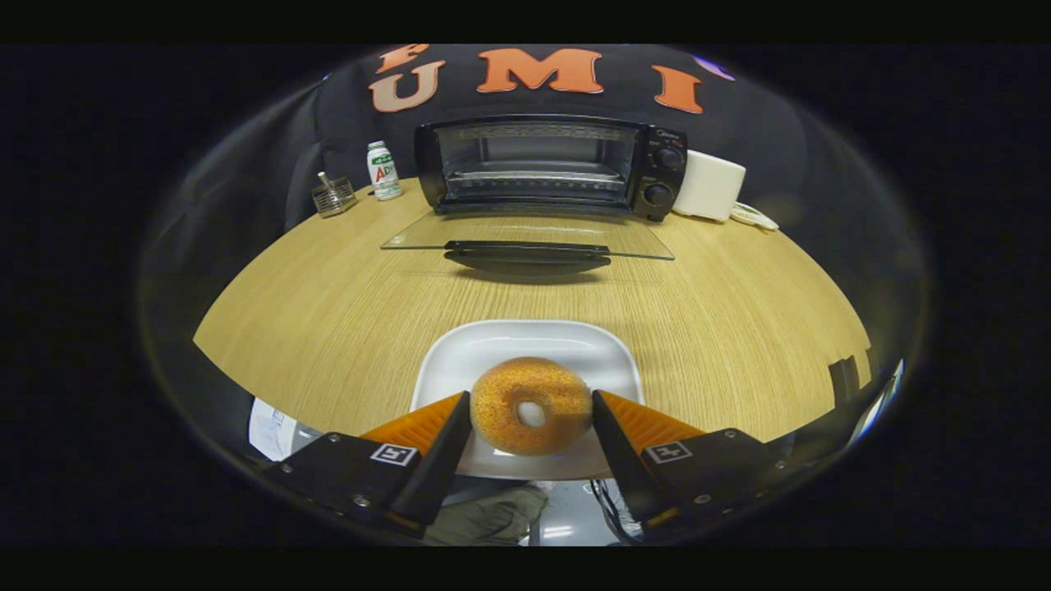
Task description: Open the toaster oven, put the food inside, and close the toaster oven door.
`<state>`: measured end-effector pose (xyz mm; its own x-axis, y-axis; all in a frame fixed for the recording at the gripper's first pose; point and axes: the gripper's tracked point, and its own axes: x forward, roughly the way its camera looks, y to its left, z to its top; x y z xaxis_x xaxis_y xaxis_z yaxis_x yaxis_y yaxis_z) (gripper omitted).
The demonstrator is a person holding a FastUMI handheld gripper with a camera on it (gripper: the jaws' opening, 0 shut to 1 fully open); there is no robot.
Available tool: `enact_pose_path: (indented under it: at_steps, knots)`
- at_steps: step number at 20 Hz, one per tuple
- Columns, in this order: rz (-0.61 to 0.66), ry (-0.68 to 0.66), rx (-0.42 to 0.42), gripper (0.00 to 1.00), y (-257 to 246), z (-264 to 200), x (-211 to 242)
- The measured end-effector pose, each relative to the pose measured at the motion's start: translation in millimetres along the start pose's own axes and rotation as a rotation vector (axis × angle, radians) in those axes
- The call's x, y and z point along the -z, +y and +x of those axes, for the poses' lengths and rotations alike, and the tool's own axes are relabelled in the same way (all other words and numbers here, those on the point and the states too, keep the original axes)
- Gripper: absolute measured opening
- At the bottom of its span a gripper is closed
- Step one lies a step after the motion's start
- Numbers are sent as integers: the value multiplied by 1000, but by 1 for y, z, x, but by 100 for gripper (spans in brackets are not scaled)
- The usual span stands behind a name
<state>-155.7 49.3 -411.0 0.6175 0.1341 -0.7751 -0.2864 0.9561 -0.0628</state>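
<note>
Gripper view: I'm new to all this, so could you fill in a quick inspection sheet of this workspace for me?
Surface: round wooden table, light grain.
Job's things: toaster oven at the far side, its glass door folded down flat and open; doughnut on a white plate at the near edge.
Clutter: small bottle and metal holder left of the oven; white appliance to its right.
Grippers: gripper with fingers either side of the doughnut, at or very near its sides; contact unclear.
Cables: white cord beside the white appliance.
Surroundings: black cloth wall behind the table.
</note>
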Motion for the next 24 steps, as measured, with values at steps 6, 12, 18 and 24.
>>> enact_pose_path:
  at_steps: [6,12,18,24]
  knots:
    - [150,-63,-20,67,-2,-16,-42]
    - [291,-175,-103,67,5,-20,-119]
    - [448,-250,-182,67,17,3,-199]
    - [628,-277,-229,67,20,43,-253]
